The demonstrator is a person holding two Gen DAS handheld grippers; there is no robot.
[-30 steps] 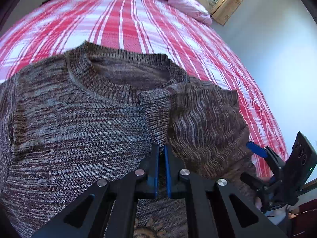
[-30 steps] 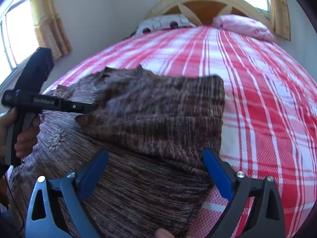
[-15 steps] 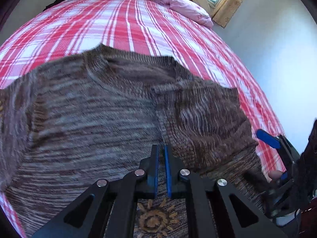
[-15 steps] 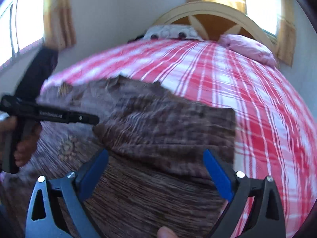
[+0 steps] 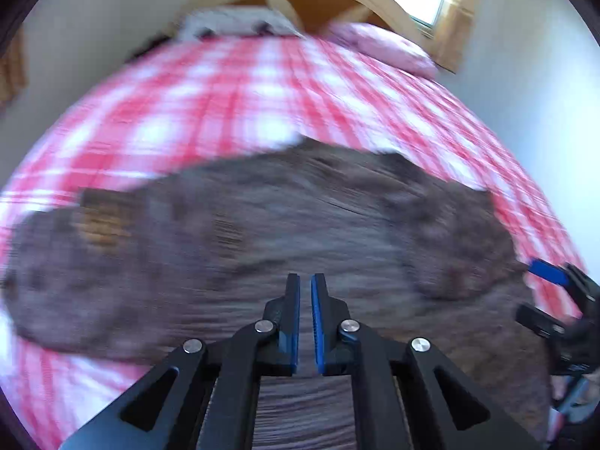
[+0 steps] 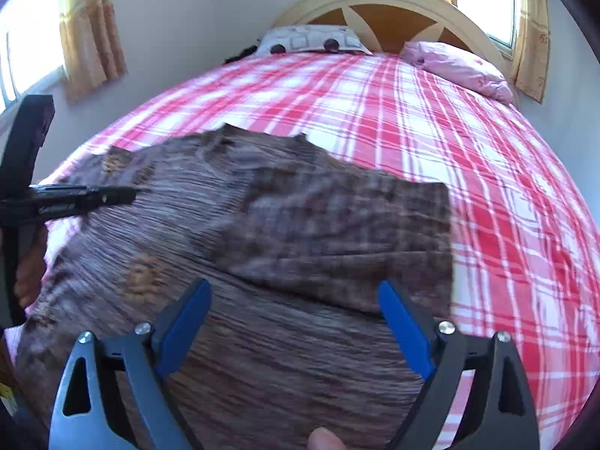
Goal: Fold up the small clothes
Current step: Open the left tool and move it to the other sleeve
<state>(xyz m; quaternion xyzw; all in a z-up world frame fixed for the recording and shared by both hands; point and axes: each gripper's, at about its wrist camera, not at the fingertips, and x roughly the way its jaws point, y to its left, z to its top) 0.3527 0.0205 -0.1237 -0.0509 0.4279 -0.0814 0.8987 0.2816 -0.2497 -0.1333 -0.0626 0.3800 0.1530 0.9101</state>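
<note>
Here, blurred brown sweater (image 5: pixel 285 225), left tongs (image 5: pixel 305 292) nearly closed, grasp unclear.

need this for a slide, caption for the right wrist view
Open right gripper above a brown knit sweater, one sleeve folded in, on a red plaid bed.

Home bedroom, plaid-covered bed (image 6: pixel 431 120), arched wooden headboard (image 6: pixel 393 7), pillows (image 6: pixel 457 67), curtained windows (image 6: pixel 90 33)

Right gripper (image 6: pixel 294 332), jaws spread wide, hovered above brown sweater (image 6: pixel 240 262); folded sleeve (image 6: pixel 348 232) toward 12 o'clock; left gripper (image 6: pixel 75 200) at 9 o'clock.
</note>
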